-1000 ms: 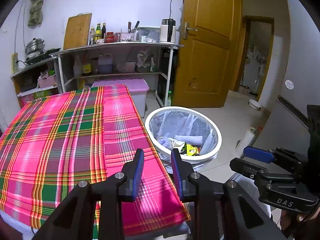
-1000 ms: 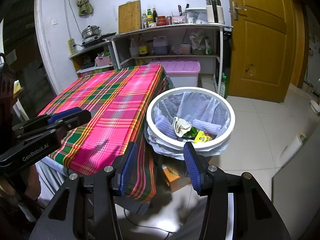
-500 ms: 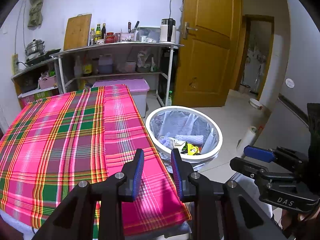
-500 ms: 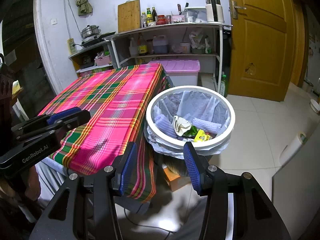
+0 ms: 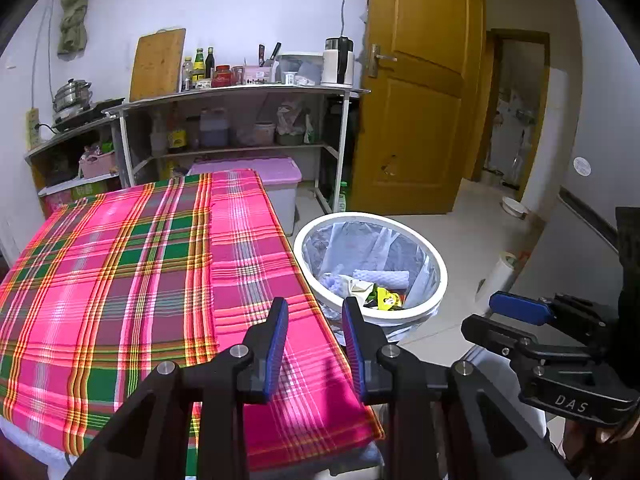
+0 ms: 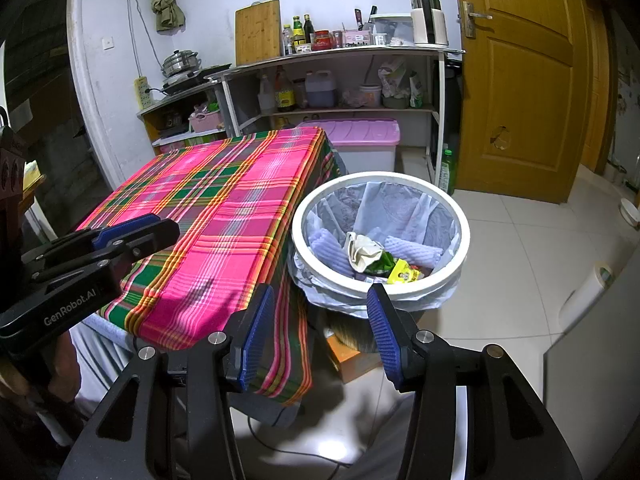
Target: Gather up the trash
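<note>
Right wrist view: both tongs, left (image 5: pixel 315 344) and right (image 6: pixel 320 332), spread and empty; lined trash bin (image 6: pixel 460 232) stands beside plaid-covered counter (image 6: pixel 224 216), storage box (image 6: pixel 360 140) behind.

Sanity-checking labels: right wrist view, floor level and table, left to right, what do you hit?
left gripper → plaid tablecloth → trash bin with crumpled paper and yellow wrapper inside → white roll on the floor.

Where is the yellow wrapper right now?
The yellow wrapper lies inside the white bin, near its front rim beside crumpled paper, on the floor right of the plaid table.
</note>
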`<action>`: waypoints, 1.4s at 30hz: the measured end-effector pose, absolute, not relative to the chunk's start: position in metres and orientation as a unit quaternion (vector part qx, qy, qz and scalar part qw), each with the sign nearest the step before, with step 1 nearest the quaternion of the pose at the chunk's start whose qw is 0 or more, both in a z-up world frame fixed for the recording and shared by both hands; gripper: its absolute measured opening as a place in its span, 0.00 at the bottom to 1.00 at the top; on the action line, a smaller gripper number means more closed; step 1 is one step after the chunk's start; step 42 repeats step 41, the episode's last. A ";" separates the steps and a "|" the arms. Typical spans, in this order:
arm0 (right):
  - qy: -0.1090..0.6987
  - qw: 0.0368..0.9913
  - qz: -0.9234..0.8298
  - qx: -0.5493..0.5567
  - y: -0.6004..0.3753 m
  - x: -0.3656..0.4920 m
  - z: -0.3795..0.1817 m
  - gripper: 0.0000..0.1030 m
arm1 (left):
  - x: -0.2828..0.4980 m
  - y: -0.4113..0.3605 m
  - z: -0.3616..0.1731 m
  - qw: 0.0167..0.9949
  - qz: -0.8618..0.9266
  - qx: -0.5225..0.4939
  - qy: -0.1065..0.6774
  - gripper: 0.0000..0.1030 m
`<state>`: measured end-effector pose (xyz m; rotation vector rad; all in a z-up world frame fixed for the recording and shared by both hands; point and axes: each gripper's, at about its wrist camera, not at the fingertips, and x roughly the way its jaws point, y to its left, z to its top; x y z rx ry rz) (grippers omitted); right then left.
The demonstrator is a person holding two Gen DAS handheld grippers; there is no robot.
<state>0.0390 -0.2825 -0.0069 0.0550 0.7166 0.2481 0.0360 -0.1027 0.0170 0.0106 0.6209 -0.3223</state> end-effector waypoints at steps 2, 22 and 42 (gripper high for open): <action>0.349 0.929 0.121 0.027 -0.282 0.039 -0.007 0.48 | 0.036 -0.101 0.017 0.939 -0.158 0.006 0.304 0.27; 0.350 0.929 0.121 0.027 -0.282 0.039 -0.007 0.48 | 0.035 -0.102 0.017 0.939 -0.158 0.008 0.305 0.27; 0.349 0.929 0.121 0.026 -0.282 0.039 -0.007 0.48 | 0.036 -0.101 0.015 0.943 -0.151 0.016 0.298 0.27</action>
